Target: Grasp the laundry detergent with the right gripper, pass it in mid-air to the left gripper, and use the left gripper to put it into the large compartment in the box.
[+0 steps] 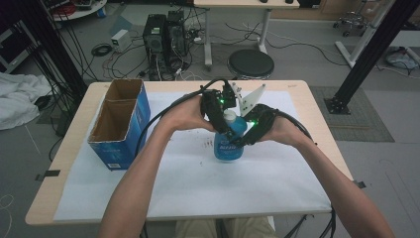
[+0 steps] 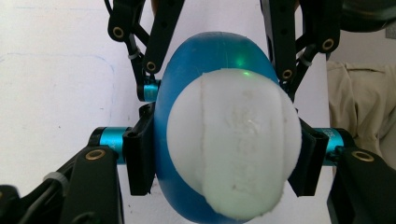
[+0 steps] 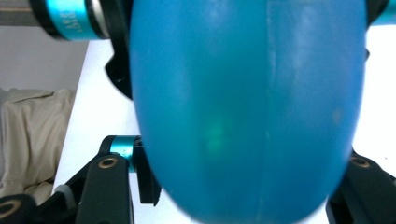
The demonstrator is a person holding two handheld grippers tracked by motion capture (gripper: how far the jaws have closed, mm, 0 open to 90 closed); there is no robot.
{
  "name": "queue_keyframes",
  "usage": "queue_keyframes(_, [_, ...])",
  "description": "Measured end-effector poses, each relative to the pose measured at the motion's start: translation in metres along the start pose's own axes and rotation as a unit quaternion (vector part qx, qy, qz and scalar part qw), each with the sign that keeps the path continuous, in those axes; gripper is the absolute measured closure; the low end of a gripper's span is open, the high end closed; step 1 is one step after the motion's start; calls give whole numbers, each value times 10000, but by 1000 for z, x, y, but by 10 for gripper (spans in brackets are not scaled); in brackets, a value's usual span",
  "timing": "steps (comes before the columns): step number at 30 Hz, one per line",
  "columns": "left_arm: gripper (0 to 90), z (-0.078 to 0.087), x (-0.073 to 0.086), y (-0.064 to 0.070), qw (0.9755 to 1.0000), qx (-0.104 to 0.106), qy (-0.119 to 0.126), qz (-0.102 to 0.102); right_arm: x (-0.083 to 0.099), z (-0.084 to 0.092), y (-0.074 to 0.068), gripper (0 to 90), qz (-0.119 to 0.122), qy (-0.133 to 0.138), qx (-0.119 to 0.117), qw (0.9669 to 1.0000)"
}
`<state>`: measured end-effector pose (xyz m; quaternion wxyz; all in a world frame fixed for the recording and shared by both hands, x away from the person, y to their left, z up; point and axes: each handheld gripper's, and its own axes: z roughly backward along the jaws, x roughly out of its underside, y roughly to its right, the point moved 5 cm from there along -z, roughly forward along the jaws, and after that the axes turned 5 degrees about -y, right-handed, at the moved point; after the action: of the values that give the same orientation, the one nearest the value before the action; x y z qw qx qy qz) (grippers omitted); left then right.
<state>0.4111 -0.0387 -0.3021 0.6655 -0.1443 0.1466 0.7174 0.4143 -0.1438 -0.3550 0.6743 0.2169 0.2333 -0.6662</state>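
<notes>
Blue bottle (image 1: pixel 229 144) is standing upright on the white sheet (image 1: pixel 198 173), between both grippers. Left gripper (image 2: pixel 219 154) is clamping the white cap (image 2: pixel 233 144); right gripper (image 3: pixel 243 186) is bracketing the body, pad contact unclear. Judgement: steady the body firmly, twist the cap squarely. Open sheet lies on the person's side of the fingers; box (image 1: pixel 119 124) stands well left, table edges (image 1: pixel 317 114) far.

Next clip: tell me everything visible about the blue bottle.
The blue bottle is translucent blue plastic with a white cap and a printed label. It stands upright on the white sheet at mid-table. The left gripper clamps its cap end from above; the right gripper flanks its body.
</notes>
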Motion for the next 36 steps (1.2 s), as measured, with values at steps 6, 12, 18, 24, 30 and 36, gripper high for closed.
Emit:
queue_keyframes(6, [383, 4, 4, 1, 10000, -32, -26, 19, 2, 4, 1, 357, -49, 11, 53, 10000])
queue_keyframes(12, [383, 14, 11, 2, 9999, -102, -4, 104, 8, 9, 1, 333, -137, -77, 98, 9998])
queue_keyframes(18, [383, 32, 20, 2, 9995, -163, -18, 271, 17, 20, 0, 318, -271, -172, 225, 9992])
queue_keyframes(24, [382, 51, 31, 0, 9981, -318, -116, 511, 30, 32, 1, 307, -455, -324, 390, 9977])
queue_keyframes(30, [383, 78, 43, -4, 9951, -517, -130, 827, 41, 46, 1, 277, -636, -515, 589, 9949])
queue_keyframes(36, [382, 118, 57, -8, 9905, -712, -78, 1174, 50, 52, -3, 242, -783, -604, 660, 9929])
